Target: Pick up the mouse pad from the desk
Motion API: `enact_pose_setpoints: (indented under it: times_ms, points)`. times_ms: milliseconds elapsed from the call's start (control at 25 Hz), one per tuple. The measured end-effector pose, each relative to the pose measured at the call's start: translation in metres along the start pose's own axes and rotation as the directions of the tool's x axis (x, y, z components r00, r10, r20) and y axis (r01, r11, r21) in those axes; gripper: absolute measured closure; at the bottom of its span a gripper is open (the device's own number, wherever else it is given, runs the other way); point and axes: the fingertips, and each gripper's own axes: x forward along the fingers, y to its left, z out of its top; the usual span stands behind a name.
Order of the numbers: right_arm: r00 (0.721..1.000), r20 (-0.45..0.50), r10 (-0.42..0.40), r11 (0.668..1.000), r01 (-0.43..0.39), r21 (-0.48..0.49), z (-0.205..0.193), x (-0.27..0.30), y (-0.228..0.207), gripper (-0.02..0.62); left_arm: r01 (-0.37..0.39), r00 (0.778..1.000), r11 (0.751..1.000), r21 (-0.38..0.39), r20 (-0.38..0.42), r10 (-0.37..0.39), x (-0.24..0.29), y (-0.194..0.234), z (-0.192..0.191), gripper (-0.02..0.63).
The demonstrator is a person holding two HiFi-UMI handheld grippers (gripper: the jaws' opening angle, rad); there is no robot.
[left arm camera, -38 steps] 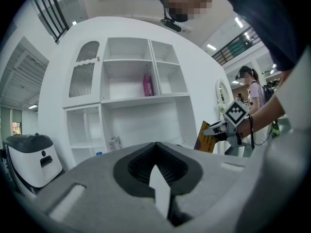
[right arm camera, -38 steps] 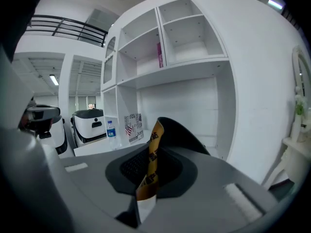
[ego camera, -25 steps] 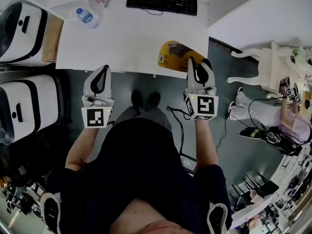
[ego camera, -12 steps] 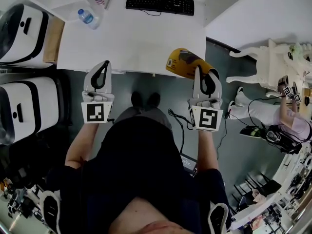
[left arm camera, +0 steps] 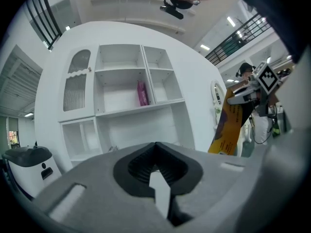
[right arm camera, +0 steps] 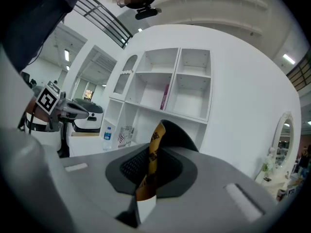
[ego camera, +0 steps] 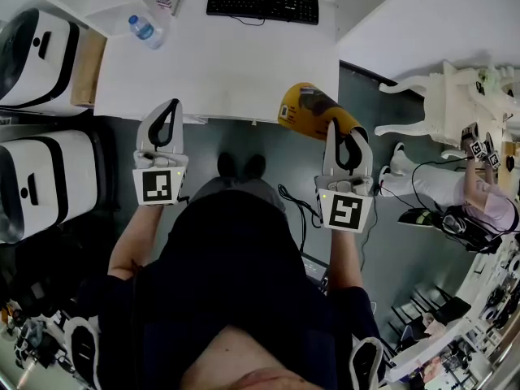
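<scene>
Pinching just the mouse pad's (ego camera: 311,110) edge, the right gripper's (ego camera: 344,136) closed jaws may let it slip. The left gripper (ego camera: 166,114) hangs closed and empty.

The mouse pad (ego camera: 313,110) is yellow with dark print and a black underside. It hangs bowed in the air just off the tabletop's (ego camera: 219,71) front corner, one edge pinched between the right gripper's (ego camera: 344,134) fingers (ego camera: 331,149).

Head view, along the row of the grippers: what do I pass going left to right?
White machine → left gripper → the person's shoes → mouse pad, pinched in the right gripper → white chair.
</scene>
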Motion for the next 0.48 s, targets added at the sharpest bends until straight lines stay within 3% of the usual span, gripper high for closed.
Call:
enact_pose_setpoints:
  times_ms: [480]
  points:
    - [1.000,-0.013,0.024,0.999,-0.024,0.029,-0.003,-0.013,0.007,0.577,-0.021,1.000,1.000,-0.004,-0.017,0.021,-0.010,0.001,0.005,0.603]
